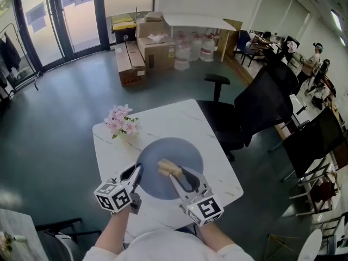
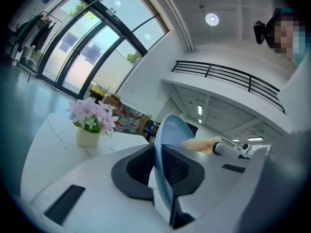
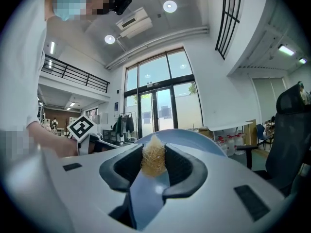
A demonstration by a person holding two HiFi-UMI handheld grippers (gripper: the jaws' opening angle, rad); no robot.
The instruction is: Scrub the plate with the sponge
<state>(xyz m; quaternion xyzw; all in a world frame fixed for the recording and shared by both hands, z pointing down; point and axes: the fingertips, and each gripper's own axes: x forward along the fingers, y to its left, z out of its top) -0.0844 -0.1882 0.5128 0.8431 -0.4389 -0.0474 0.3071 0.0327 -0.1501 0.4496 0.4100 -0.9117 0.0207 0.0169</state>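
Between the left gripper's (image 2: 158, 155) jaws the plate (image 2: 168, 129) is clamped; the right gripper (image 3: 154, 163) pinches the sponge (image 3: 154, 158). Scrubbing looks under way; next, press and rub.

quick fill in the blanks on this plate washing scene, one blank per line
1. The plate is ____ in colour.
2. The right gripper is shut on the ____.
3. The left gripper is shut on the plate's ____.
4. The flowers on the table are ____.
Missing words: blue; sponge; rim; pink.
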